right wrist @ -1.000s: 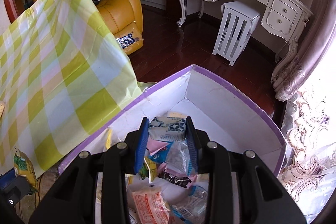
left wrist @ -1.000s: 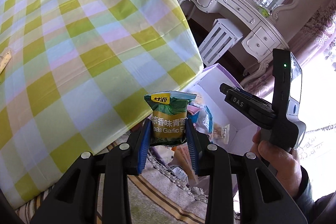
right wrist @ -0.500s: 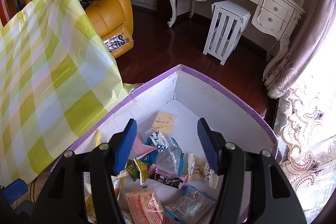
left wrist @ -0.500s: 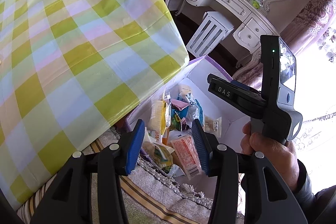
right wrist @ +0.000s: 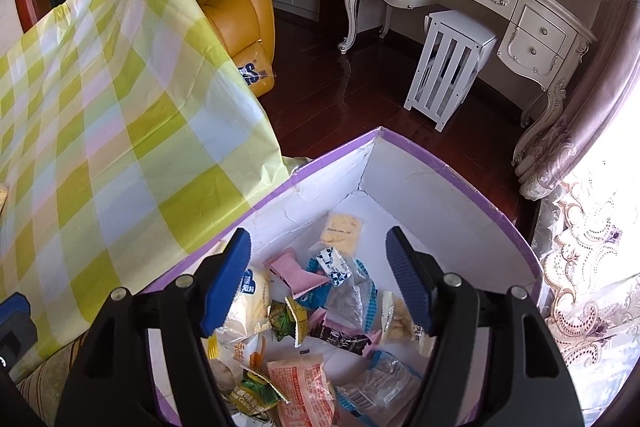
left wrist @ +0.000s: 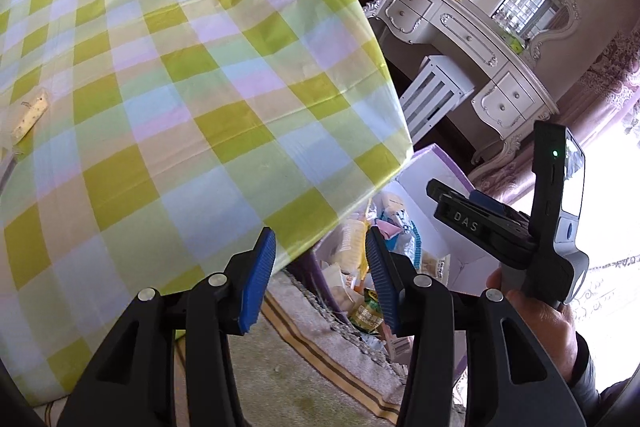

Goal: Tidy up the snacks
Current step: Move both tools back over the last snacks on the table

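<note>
Both grippers were wide open and empty: left gripper (left wrist: 320, 267) near the table (left wrist: 180, 87) edge, right gripper (right wrist: 318, 275) over the box (right wrist: 460, 187). Snacks (right wrist: 312, 311) lay in the box.

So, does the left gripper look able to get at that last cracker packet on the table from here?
Probably yes. The left gripper is open and empty at the table's near edge, and the cracker packet lies alone on the checked tablecloth with nothing between them.

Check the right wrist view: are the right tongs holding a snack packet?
No. The right tongs are open and empty above the purple-edged box of snacks.
</note>
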A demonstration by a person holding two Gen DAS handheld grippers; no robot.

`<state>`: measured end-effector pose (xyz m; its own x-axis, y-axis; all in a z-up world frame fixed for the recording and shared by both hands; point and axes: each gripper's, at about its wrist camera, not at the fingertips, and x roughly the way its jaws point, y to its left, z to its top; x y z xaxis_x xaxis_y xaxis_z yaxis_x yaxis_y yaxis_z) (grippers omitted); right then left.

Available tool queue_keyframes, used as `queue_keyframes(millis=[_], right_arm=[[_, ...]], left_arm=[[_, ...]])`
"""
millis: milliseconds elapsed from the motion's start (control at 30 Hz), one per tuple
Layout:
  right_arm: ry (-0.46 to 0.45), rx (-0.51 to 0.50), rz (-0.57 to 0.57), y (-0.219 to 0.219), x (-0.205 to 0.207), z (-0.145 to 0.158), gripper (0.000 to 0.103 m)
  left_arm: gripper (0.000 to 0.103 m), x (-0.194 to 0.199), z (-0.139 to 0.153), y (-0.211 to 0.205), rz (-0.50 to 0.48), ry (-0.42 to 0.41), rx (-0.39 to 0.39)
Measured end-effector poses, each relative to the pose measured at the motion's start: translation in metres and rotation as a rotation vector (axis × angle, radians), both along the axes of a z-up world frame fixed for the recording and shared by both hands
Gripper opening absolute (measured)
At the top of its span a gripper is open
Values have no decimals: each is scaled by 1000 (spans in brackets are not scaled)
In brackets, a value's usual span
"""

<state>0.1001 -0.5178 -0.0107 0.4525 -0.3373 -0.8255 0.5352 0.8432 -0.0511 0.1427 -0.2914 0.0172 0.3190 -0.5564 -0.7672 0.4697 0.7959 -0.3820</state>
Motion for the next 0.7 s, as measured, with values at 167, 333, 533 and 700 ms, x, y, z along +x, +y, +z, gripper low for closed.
queue_keyframes(millis=[167, 333, 533, 700], right_arm=[[-9, -2, 28, 10, 5, 5, 71], [-11, 1, 61, 22, 13, 9, 72], [-15, 7, 97, 38, 24, 14, 76], [-13, 19, 129, 52, 33, 17, 76]], left_arm=[[46, 18, 2, 35, 95, -14, -1], [46, 37, 3, 74, 187, -27, 7], [46, 61, 6, 128, 304, -66, 51], [46, 83, 0, 173, 382, -91, 132]])
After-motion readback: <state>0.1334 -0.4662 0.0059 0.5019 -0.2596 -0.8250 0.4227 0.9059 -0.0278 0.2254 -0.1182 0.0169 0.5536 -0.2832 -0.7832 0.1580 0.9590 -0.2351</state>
